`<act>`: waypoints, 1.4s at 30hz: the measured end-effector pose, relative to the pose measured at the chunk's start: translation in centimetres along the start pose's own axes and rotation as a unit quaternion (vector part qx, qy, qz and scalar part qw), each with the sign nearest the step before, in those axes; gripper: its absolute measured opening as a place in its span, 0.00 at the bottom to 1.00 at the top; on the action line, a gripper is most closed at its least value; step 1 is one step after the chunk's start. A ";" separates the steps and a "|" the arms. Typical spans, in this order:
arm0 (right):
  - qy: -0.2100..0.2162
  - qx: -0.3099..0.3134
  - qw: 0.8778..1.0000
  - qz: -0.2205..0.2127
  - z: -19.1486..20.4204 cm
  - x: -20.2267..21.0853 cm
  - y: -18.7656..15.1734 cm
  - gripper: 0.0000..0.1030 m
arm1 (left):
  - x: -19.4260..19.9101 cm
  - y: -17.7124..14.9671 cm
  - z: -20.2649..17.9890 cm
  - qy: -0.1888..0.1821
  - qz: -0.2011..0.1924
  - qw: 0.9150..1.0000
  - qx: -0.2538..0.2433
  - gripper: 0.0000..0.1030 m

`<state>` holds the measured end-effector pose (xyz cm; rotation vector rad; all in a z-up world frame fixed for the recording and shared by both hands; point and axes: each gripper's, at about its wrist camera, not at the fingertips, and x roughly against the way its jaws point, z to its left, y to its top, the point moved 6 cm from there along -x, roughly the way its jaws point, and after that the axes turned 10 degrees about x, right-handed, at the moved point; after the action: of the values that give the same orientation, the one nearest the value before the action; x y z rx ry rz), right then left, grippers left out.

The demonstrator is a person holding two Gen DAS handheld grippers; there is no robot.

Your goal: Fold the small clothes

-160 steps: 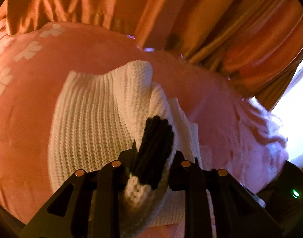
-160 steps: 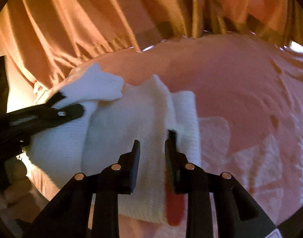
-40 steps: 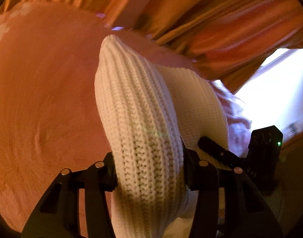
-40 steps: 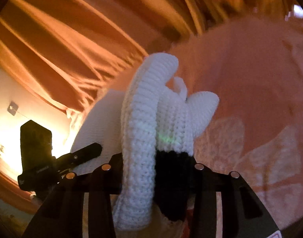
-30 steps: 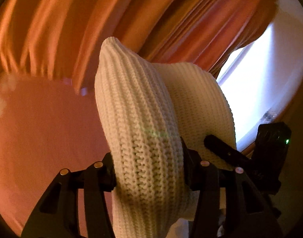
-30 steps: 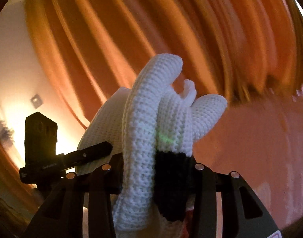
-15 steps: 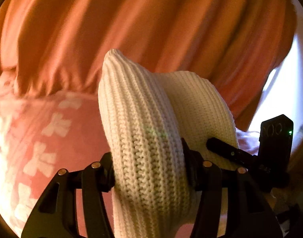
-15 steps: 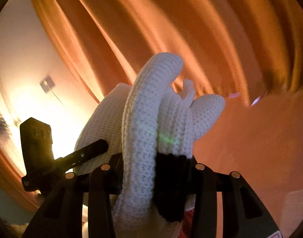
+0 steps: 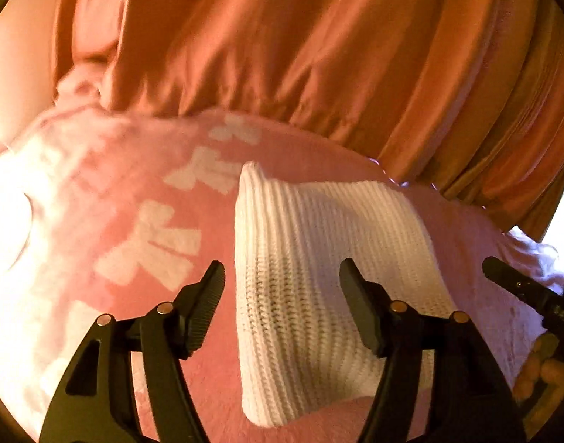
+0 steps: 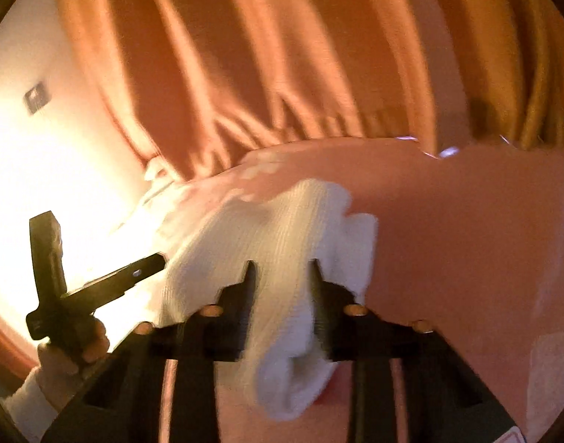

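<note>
On the pink blanket (image 9: 97, 332) with white bow prints, in front of the orange curtain (image 9: 318, 55), lies the white knit garment (image 9: 318, 258), folded into a thick pad; it rests flat in the left wrist view, one corner standing up at its far left edge. Left claw (image 9: 282, 284): jaws apart and opening, straddling the near part of the knit, pads not pressing it; garment released on this side. Right claw (image 10: 282, 277): jaws closing, a bunched end of the knit between them; picture blurred, so contact of the pads cannot be confirmed; judged not yet clamped. The hand (image 10: 75, 347) on the left claw's handle shows at the lower left of the right wrist view.

Risks, as judgement: if the right claw nips the bunched end and lifts or drags, the fold could open or skew; the soft blanket gives, so the pad may slump; the raised corner could flop and undo the neat edge; loose stitches may snag on the ridged pads.
</note>
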<state>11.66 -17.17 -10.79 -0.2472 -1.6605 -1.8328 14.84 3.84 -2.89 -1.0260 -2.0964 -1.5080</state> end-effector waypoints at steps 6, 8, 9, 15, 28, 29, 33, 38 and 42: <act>-0.043 0.026 0.993 0.111 -1.1 -6.2 -5.4 0.01 | -2.2 -3.3 -0.8 0.088 0.038 0.992 -0.085 0.63; -0.033 -0.005 0.995 0.097 -1.3 -5.2 -4.7 0.01 | -2.7 -4.3 -0.5 0.097 0.046 0.990 -0.090 0.64; -0.031 -0.004 0.996 0.084 -0.7 -4.1 -4.0 0.04 | -2.4 -4.6 -0.4 0.097 0.046 0.990 -0.088 0.64; -0.018 0.052 0.995 0.080 3.2 -2.1 -4.4 0.04 | -0.3 -5.0 -0.7 0.109 0.048 0.989 -0.088 0.64; -0.099 0.036 0.991 0.086 2.5 -1.1 -6.3 0.10 | 0.1 -5.7 0.0 0.154 0.056 0.983 -0.083 0.68; -0.110 0.033 0.990 0.080 2.6 -0.5 -6.2 0.13 | 0.4 -5.7 -0.3 0.152 0.052 0.984 -0.081 0.72; -0.148 0.018 0.987 0.058 2.4 1.1 -6.2 0.32 | 1.9 -5.9 -1.9 0.153 0.026 0.984 -0.091 0.81; -0.176 -0.012 0.983 0.051 1.2 2.6 -7.4 0.49 | 3.0 -7.1 -3.5 0.152 0.013 0.983 -0.104 0.88; -0.195 -0.031 0.979 0.052 0.3 3.3 -8.8 0.57 | 3.1 -8.5 -4.2 0.149 0.007 0.983 -0.108 0.88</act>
<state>4.00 -18.07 -16.21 -0.7469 -1.8085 -1.8418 6.01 -0.37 -4.96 -0.8229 -1.7462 -1.7891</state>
